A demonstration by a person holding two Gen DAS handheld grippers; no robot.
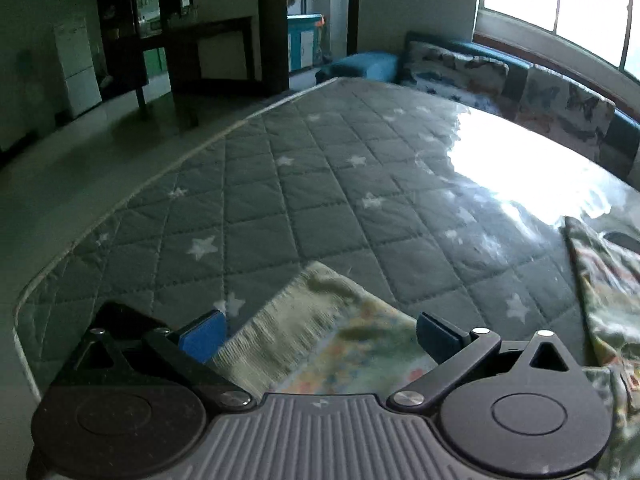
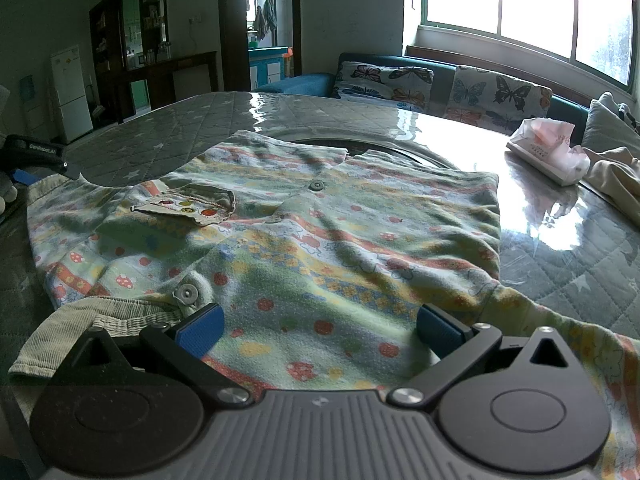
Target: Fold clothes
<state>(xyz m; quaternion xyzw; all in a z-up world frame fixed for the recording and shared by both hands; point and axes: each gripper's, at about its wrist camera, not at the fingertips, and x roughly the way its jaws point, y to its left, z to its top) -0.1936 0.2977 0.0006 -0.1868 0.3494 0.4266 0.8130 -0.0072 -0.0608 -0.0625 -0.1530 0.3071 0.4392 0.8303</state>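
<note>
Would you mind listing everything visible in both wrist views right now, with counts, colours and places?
Patterned garment: one, pale green with mushroom and flower print, spread flat on the table; its ribbed cuff lies between the left gripper's fingers.
Quilted table cover: one, grey with white stars, under a glossy clear sheet.
Tissue pack: one, white and pink, far right on the table.
Beige cloth: one, right table edge.
Butterfly cushions: two, on the teal sofa under the window.
Fridge: one, white, far left wall.
Dark wooden cabinet: one, back wall.
Left gripper: black with blue pads, open, over the cuff.
Right gripper: same, open, over the garment's near edge.
</note>
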